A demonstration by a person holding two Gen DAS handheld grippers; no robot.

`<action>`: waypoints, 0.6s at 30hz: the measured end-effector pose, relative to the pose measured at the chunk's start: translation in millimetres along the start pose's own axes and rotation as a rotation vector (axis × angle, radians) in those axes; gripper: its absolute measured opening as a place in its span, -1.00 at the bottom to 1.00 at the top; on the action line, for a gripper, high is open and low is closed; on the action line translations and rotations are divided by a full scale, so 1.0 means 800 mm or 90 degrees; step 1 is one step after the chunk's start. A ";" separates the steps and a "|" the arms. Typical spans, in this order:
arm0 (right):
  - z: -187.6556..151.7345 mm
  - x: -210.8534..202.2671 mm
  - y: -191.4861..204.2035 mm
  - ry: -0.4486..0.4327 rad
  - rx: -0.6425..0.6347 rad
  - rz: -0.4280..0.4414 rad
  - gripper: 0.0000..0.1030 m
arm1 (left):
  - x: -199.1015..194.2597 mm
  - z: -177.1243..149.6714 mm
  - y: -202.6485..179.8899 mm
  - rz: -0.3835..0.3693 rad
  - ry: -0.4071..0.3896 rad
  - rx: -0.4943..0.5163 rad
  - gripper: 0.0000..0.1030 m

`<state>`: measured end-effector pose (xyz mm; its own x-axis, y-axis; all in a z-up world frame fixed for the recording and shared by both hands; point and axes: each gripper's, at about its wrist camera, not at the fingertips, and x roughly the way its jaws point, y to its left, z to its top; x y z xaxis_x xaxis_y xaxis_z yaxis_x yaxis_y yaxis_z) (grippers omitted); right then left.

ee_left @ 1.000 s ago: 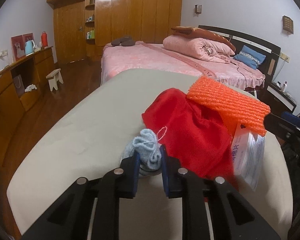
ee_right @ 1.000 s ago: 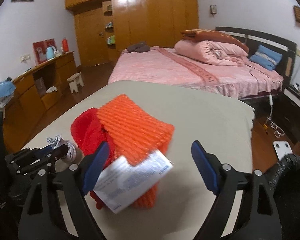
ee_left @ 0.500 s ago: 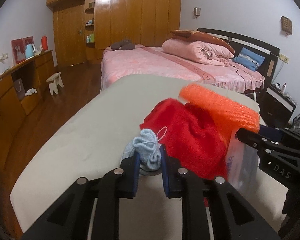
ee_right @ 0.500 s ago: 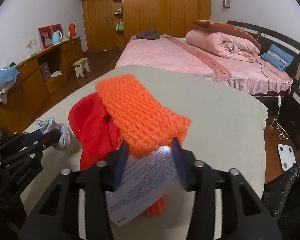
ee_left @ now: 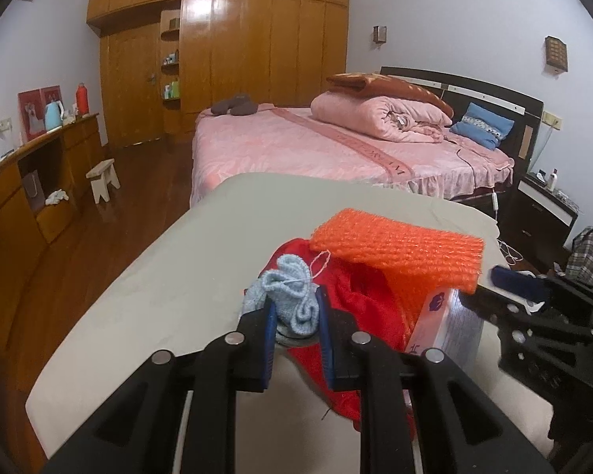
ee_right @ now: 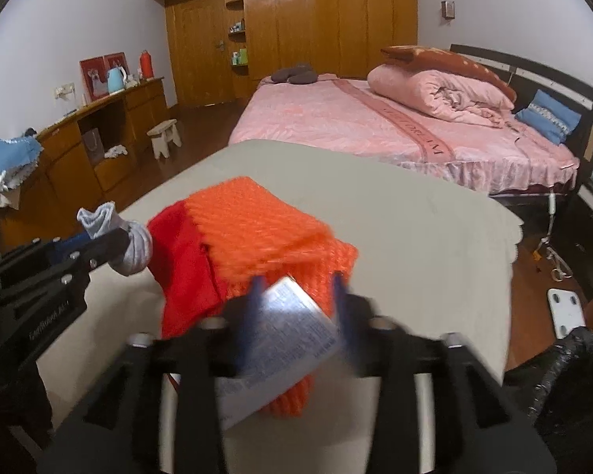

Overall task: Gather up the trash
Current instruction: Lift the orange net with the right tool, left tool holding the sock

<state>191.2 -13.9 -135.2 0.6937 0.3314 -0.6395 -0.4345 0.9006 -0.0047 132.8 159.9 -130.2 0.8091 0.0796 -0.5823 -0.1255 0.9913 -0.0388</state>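
Trash lay bunched near the front of the desk (ee_left: 146, 276): a red cloth (ee_left: 359, 308), an orange net (ee_left: 399, 249) draped over it, a white packet (ee_right: 284, 339) and a pale blue sock (ee_left: 292, 296). My left tongs (ee_left: 296, 335) were clamped on the sock, whose bundle bulged up between the blue pads just beside the red cloth. My right tongs (ee_right: 296, 316) were closed on the packet, its printed face tilted toward the camera, with the orange net touching its top edge; that view was blurred, so I could not read the print. From the right wrist I saw the left tongs at the left side with the sock (ee_right: 114, 233) pinched at their tip. Beyond the desk stood a pink bed (ee_right: 375, 126) with a rolled quilt (ee_right: 439, 91).
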 end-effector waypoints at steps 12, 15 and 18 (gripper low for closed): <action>0.038 -0.004 -0.004 -0.025 0.037 0.061 0.15 | -0.002 0.011 0.013 0.022 -0.023 0.001 -0.63; 0.026 -0.015 -0.002 -0.004 0.027 0.059 0.19 | -0.003 0.010 0.018 0.025 -0.025 -0.001 -0.63; 0.006 -0.031 -0.006 0.008 0.028 0.053 0.19 | -0.002 0.006 0.019 0.028 -0.023 -0.001 -0.63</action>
<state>178.6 -24.9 -115.6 0.6489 0.4028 -0.6456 -0.4646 0.8816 0.0831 132.4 175.7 -125.6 0.8233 0.1267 -0.5532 -0.1621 0.9866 -0.0153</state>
